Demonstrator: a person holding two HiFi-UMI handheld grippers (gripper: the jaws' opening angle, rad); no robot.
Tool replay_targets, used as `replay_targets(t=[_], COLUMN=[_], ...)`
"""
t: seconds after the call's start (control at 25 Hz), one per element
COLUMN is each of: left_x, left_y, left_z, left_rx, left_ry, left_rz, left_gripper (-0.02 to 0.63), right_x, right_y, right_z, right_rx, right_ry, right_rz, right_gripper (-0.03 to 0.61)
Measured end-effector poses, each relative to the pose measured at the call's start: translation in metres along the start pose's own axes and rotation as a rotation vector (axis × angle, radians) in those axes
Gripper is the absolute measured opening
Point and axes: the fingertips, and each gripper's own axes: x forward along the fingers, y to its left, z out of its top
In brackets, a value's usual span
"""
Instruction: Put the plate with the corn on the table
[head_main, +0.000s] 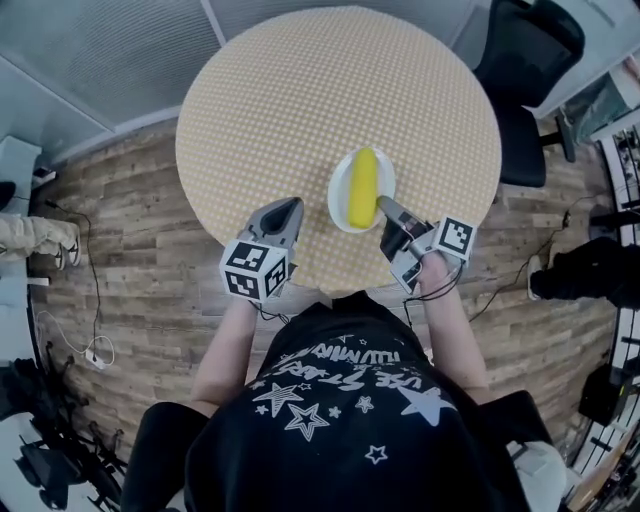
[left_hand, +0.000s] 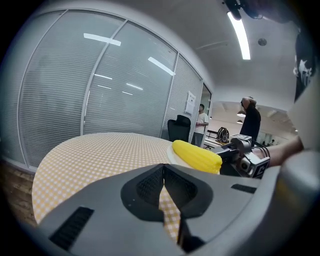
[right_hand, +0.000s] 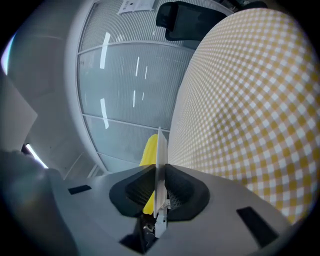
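Observation:
A yellow corn cob (head_main: 362, 187) lies on a small white plate (head_main: 338, 207) over the near part of the round table (head_main: 300, 100) with its yellow checked cloth. My right gripper (head_main: 385, 206) is shut on the plate's near right rim. In the right gripper view the plate (right_hand: 161, 150) shows edge-on between the pads, with the corn (right_hand: 149, 149) behind it. Whether the plate touches the cloth I cannot tell. My left gripper (head_main: 288, 207) is shut and empty, just left of the plate. In the left gripper view its jaws (left_hand: 163, 169) meet, with the corn (left_hand: 197, 155) ahead to the right.
A black office chair (head_main: 525, 60) stands at the table's far right. Wooden floor with cables surrounds the table, and a glass wall with blinds (left_hand: 100, 90) lies behind it. Two people (left_hand: 250, 120) stand far off in the left gripper view.

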Motion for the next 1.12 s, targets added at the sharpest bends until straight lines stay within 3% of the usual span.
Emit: replay_targets(t=[0.16, 0.44, 1.12], left_x=[0.006, 0.076, 0.132], left_y=[0.001, 0.032, 0.082], left_z=[0.005, 0.029, 0.025], left_rx=[0.010, -0.031, -0.080], left_ry=[-0.008, 0.021, 0.076], left_rz=[0.012, 0.091, 0.188], left_gripper=[0.008, 0.008, 0.008], right_x=[0.005, 0.046, 0.131], right_y=[0.001, -0.025, -0.069], right_z=[0.008, 0.082, 0.138], right_rx=[-0.013, -0.004, 0.011], right_ry=[0.013, 0.080, 0.169], right_rz=[0.005, -0.020, -0.042], right_gripper=[0.052, 0.052, 0.052])
